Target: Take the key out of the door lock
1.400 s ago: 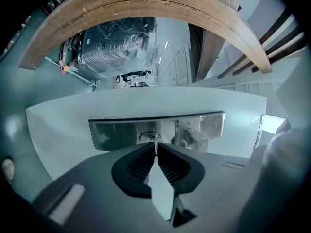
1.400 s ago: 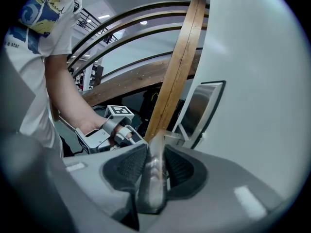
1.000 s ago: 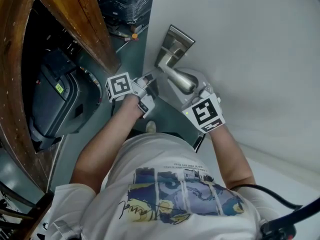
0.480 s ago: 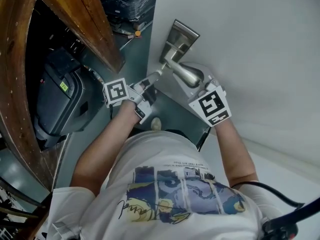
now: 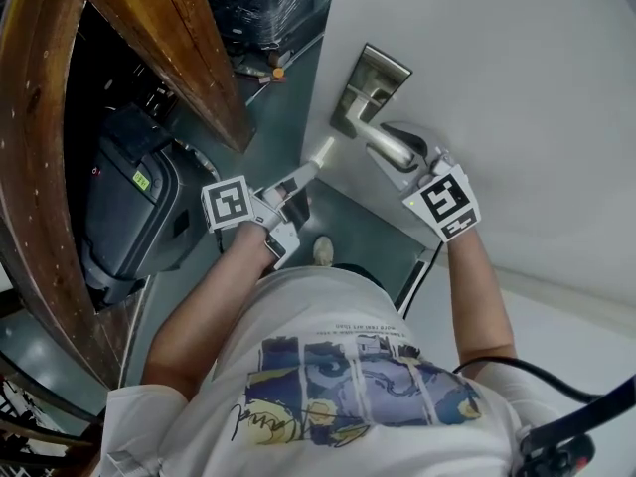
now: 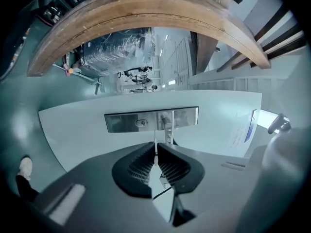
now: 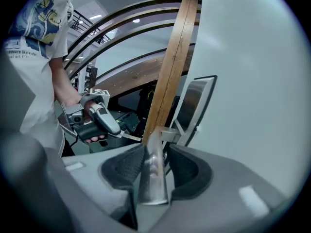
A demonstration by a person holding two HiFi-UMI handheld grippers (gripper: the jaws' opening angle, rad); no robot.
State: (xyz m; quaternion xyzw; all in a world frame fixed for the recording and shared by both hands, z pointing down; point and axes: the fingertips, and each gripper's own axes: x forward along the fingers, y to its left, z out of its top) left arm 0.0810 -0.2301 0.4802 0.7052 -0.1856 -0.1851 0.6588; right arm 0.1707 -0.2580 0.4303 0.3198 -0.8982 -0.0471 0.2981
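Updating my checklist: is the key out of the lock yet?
Done: the key is clear of the lock, pinched in the left hand-held gripper. In hand: the right hand-held gripper has just been opening its jaws, handle between them. Left: probably only releasing the handle.

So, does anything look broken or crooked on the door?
Nothing stands out. The lock plate sits straight on the door, its keyhole is empty, and the key is held by the fingers of the left gripper.
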